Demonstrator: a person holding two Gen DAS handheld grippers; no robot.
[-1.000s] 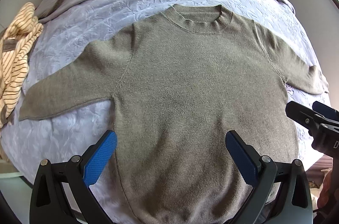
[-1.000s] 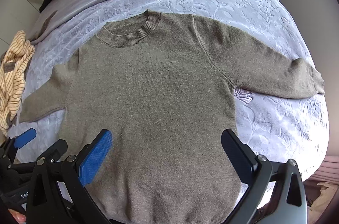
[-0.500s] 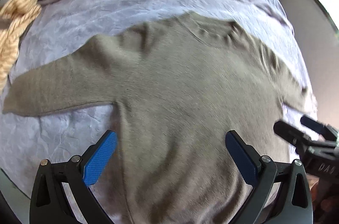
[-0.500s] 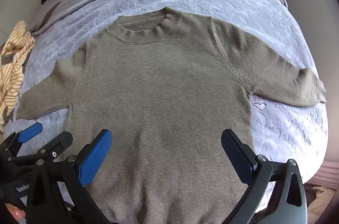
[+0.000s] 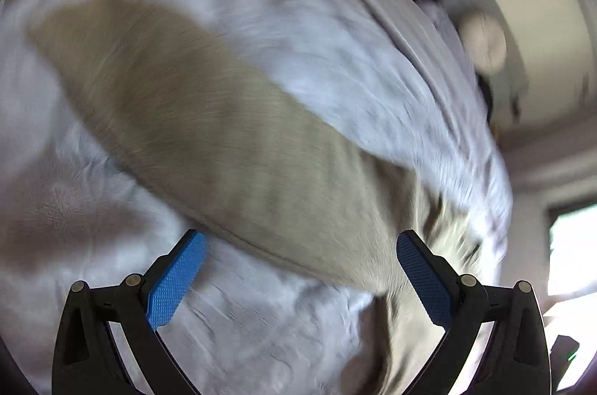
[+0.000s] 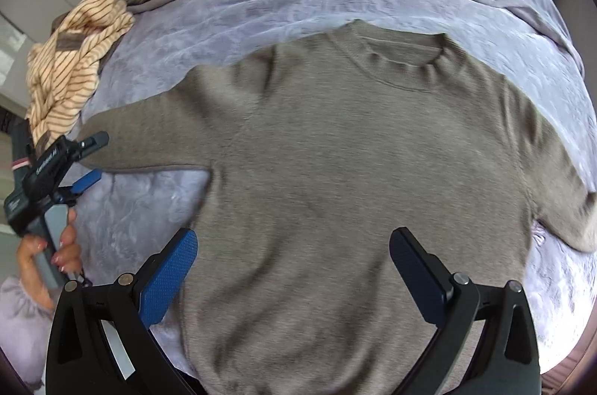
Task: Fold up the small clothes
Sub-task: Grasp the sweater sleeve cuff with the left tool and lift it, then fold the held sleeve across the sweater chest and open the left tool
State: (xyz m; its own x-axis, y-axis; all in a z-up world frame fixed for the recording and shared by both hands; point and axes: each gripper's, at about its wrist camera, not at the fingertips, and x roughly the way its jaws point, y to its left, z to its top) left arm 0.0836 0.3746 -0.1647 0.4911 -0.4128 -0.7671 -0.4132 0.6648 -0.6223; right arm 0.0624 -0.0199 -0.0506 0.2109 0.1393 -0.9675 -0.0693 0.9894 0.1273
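In the left wrist view we are aiming the left tool (image 5: 300, 277), its blue pads apart and empty, at the sweater (image 5: 238, 148) sleeve lying on the bed (image 5: 354, 33); we should be pinching near the cuff, though blur is hiding its edge; in the right wrist view the right tool (image 6: 293, 277) is hovering spread over the sweater body, whose hem is being cut off below.
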